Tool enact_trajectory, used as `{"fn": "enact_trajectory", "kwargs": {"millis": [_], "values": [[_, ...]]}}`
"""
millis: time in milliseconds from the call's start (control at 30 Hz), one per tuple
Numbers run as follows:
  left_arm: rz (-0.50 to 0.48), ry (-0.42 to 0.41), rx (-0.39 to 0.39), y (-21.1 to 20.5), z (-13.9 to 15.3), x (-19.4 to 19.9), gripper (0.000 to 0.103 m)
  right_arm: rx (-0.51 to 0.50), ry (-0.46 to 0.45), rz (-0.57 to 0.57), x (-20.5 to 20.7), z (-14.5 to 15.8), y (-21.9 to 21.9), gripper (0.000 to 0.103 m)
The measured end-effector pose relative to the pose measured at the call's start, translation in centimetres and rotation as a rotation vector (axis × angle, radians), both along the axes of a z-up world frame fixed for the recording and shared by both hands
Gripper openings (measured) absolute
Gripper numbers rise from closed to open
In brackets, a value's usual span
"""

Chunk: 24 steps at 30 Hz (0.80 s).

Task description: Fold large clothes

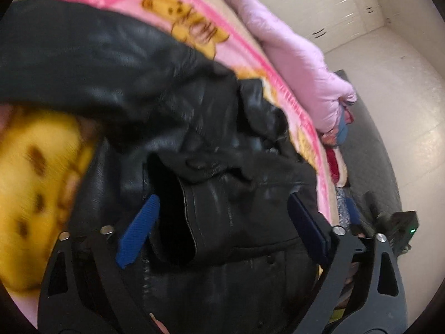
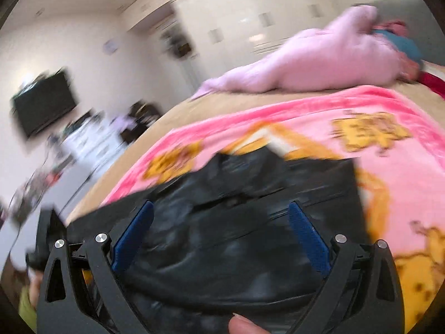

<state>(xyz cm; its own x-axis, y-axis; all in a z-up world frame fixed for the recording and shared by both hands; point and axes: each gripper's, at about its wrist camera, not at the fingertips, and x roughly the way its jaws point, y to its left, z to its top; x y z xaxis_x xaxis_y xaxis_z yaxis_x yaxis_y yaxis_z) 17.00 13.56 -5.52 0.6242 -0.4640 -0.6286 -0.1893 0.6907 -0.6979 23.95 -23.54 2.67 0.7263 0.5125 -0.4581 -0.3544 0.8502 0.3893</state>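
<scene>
Black leather jacket on a pink blanket, both grippers spread wide above it.

Left wrist view: a yellow plush patch of the pink blanket lies left of the jaws; the black jacket, glossy and creased, fills the space between and ahead of them, a stitched cuff folded between the blue ribbed pads. The left gripper stands wide open, pads clear of the leather, gripping nothing. A quilted lilac coat lies ahead to the right. Right wrist view, blurred: the right gripper also stands wide apart, jacket below its jaws, no pad visibly pressing it; a fingertip shows at the bottom edge.
</scene>
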Motion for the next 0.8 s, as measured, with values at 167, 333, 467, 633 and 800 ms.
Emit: {"fn": "enact_trajectory", "kwargs": {"millis": [167, 333, 467, 633, 800], "values": [[0.049, 0.006, 0.010, -1.1, -1.1, 1.4, 0.005, -0.065, -0.020, -0.222, 1.3, 0.2, -4.8, 0.097], [0.007, -0.170, 0.127, -2.7, 4.9, 2.6, 0.001, -0.022, 0.029, -0.353, 2.4, -0.7, -9.2, 0.097], [-0.018, -0.342, 0.215, -3.8, 10.8, 2.1, 0.001, -0.003, 0.052, -0.394, 2.9, -1.5, -10.5, 0.097], [-0.045, -0.366, 0.363, -4.2, 10.5, 1.6, 0.001, -0.085, 0.054, -0.355, 4.1, -1.9, -8.5, 0.097], [-0.026, -0.162, 0.367, -1.9, 3.0, 3.2, 0.001, -0.175, 0.068, -0.317, 5.3, -3.0, -6.1, 0.096]]}}
